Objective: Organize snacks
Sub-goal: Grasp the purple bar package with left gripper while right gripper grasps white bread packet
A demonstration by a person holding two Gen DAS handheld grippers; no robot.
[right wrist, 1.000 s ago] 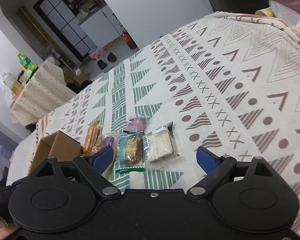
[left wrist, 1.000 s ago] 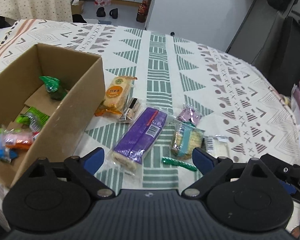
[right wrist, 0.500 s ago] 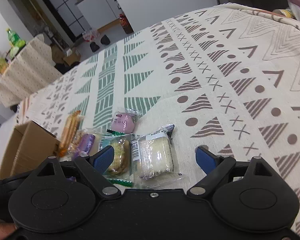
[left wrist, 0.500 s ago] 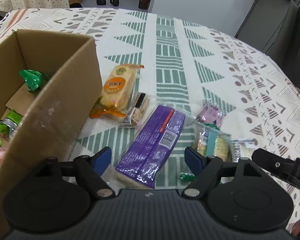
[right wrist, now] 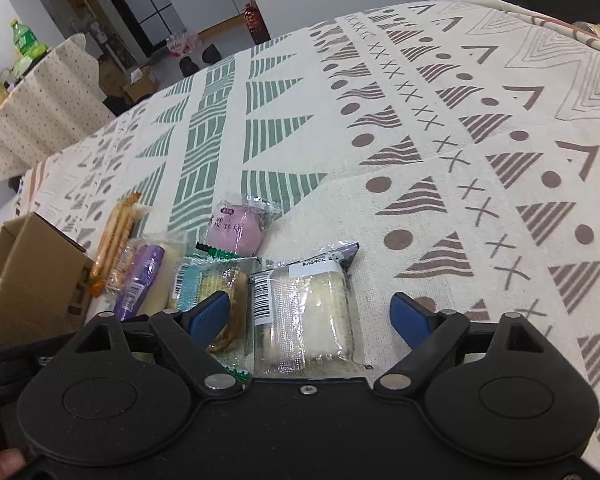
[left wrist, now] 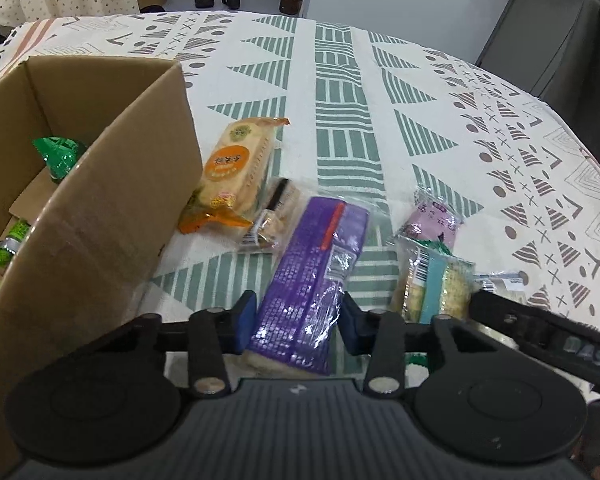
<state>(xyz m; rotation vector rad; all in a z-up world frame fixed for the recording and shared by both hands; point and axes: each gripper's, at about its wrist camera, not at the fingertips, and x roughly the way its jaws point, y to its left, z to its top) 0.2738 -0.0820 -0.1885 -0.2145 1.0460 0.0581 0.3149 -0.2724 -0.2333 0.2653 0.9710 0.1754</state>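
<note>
A long purple snack packet (left wrist: 312, 272) lies on the patterned tablecloth (left wrist: 340, 128). My left gripper (left wrist: 298, 320) has its blue pads pressed against the packet's two sides near its close end, shut on it. To the left stands an open cardboard box (left wrist: 100, 208) with green and other wrapped snacks inside. In the right wrist view my right gripper (right wrist: 311, 318) is open, its pads either side of a clear packet of white cake (right wrist: 312, 312), not touching it. A teal-labelled cracker packet (right wrist: 216, 280) lies just left of it.
An orange cracker packet (left wrist: 236, 168) and a small clear packet (left wrist: 276, 216) lie beside the box wall. A lilac round snack (right wrist: 232, 232) sits behind the cake. The right gripper's black body (left wrist: 540, 332) reaches in at the left view's lower right. Bare cloth stretches away to the right.
My left gripper moved forward and down over the purple packet and its fingers narrowed onto it. The right gripper came lower and closer to the white cake packet, still open.
</note>
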